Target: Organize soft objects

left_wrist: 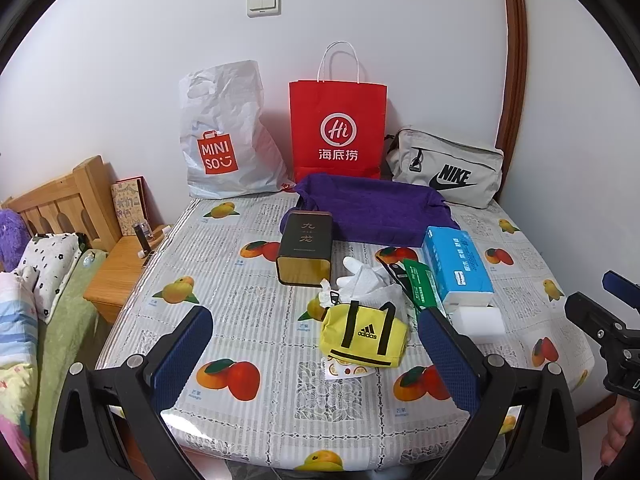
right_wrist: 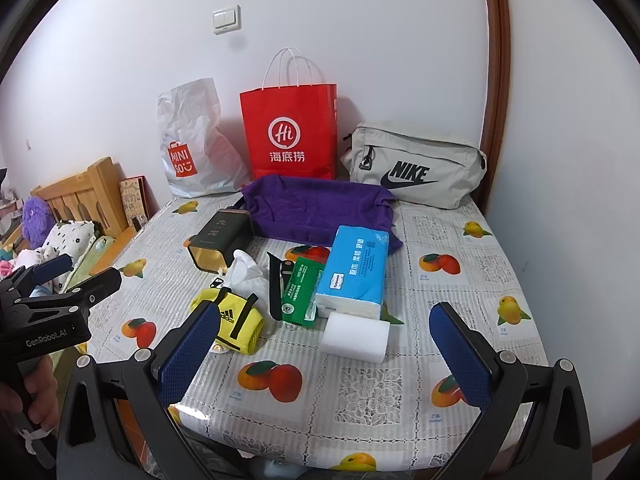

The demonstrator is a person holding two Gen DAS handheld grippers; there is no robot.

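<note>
On the fruit-print tablecloth [left_wrist: 248, 320] lie a yellow Adidas pouch [left_wrist: 366, 338] [right_wrist: 234, 322], a white glove [left_wrist: 368, 280] [right_wrist: 246, 270], a blue tissue pack [left_wrist: 458, 266] [right_wrist: 354, 272], a white sponge block [left_wrist: 478, 320] [right_wrist: 356, 336], a green packet [left_wrist: 420, 286] [right_wrist: 300, 292] and a purple cloth [left_wrist: 380, 208] [right_wrist: 320, 208]. My left gripper [left_wrist: 316, 324] is open and empty, just short of the pouch. My right gripper [right_wrist: 324, 322] is open and empty, just short of the sponge.
A Miniso plastic bag [left_wrist: 224, 136], a red paper bag [left_wrist: 338, 128] and a grey Nike bag [left_wrist: 448, 168] stand against the back wall. A dark tin [left_wrist: 306, 248] lies on its side. A wooden nightstand [left_wrist: 116, 272] and a bed [left_wrist: 24, 320] are at the left.
</note>
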